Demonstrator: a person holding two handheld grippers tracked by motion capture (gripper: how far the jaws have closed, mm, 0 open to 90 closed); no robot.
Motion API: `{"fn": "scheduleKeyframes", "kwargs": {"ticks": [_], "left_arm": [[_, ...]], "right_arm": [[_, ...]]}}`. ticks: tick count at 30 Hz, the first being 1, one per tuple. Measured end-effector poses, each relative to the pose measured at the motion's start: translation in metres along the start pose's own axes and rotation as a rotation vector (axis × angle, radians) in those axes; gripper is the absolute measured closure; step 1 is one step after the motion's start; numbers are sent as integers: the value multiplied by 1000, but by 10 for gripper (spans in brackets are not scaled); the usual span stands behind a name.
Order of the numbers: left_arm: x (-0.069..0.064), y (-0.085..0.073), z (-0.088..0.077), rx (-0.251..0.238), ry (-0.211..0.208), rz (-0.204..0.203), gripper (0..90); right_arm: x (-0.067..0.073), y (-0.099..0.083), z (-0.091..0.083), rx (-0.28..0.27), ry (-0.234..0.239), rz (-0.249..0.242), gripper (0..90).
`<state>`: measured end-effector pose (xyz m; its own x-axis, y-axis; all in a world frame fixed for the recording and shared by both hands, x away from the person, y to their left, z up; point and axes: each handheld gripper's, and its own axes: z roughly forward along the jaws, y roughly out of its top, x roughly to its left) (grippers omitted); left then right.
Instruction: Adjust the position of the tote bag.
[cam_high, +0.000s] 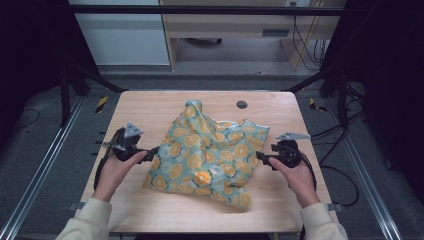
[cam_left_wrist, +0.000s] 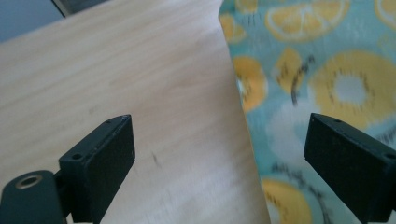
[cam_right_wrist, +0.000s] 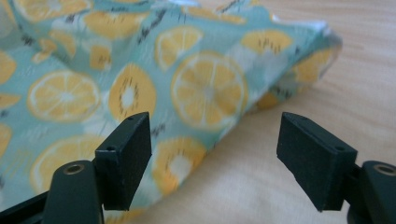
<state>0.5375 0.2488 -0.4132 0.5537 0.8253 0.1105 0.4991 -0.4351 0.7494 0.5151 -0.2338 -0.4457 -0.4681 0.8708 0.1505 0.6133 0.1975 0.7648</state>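
Wooden desk (cam_high: 150, 107), light top, small dark hole near far edge. Crumpled lemon-print cloth (cam_high: 210, 152) heaped mid-desk, long axis running from far-centre peak down toward near-right edge. Left gripper (cam_high: 151, 153) at cloth's left border, jaws spread, one over bare wood and one over fabric, straddling that edge. Right gripper (cam_high: 262, 159) at cloth's right side, jaws likewise spread, folded corner between them, nothing pinched yet. Both about equally near, facing inward from opposite sides. Probably next: closing on both edges. Underside folds and layer count hidden; whether jaws touch fabric unclear, close views blurred.
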Motion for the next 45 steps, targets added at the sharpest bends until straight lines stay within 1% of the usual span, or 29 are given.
{"fn": "scheduleKeyframes", "kwargs": {"ticks": [1,3,6,8,11,12,14,15,16,17,19,20,21,23,25,26,28,29,30,31,32,33,34,36,37,41,42,43,45], "left_arm": [[1,5,2,-1,0,2,84],[3,17,8,4,-10,6,83],[6,30,17,2,-45,-16,81],[7,36,24,-4,-59,-35,82],[8,44,35,1,-79,-57,83],[7,47,38,-3,-84,-60,83],[5,51,43,0,-98,-63,84],[5,52,45,-4,-99,-61,84],[5,52,45,-4,-99,-61,83],[2,55,49,9,-109,-53,83],[-2,58,53,18,-120,-49,83],[-2,59,54,18,-121,-43,83],[-4,60,56,22,-123,-39,83],[-6,62,58,25,-126,-36,83],[-7,63,59,25,-127,-33,83],[-9,67,59,25,-123,-31,83],[-11,70,59,19,-123,-30,85],[-13,73,59,18,-121,-28,84],[-15,77,59,15,-122,-15,84],[-16,79,59,13,-123,-10,83],[-18,83,60,11,-124,-6,83],[-18,83,60,11,-124,-6,83],[-22,90,61,5,-122,-1,83],[-24,93,62,6,-120,0,76],[-29,101,64,4,-109,2,63],[-37,115,70,-2,-92,-3,41],[-39,118,73,-8,-88,-9,41],[-41,121,75,-14,-89,-9,43],[-43,125,81,-5,-96,-3,37]], "right_arm": [[-1,8,5,7,-4,-6,264],[-5,16,12,12,-11,-5,260],[-13,25,23,19,-14,15,247],[-18,29,29,31,-12,36,234],[-26,30,38,56,14,91,195],[-28,30,42,56,31,116,190],[-31,30,46,61,35,136,165],[-33,30,49,62,47,157,154],[-35,30,51,56,63,175,153],[-36,31,53,48,81,192,160],[-35,32,55,16,92,200,218],[-34,33,55,5,90,198,273],[-34,33,56,2,88,190,376],[-31,33,55,-16,71,148,555],[-27,34,54,-23,85,125,735],[-25,35,53,-24,82,95,826],[-21,35,51,-35,86,61,897],[-19,36,51,-37,85,48,900],[-17,36,50,-39,84,28,900],[-15,36,50,-42,87,3,900],[-13,37,50,-38,84,-3,900],[-13,37,50,-38,84,-3,900],[-10,37,49,-34,76,-32,900],[-8,37,49,-34,79,-31,900],[-6,37,50,-35,87,-43,900],[-1,38,50,-30,92,-52,900],[0,38,51,-29,91,-63,900],[1,38,51,-29,94,-71,900],[4,39,50,-30,96,-78,900]]}}
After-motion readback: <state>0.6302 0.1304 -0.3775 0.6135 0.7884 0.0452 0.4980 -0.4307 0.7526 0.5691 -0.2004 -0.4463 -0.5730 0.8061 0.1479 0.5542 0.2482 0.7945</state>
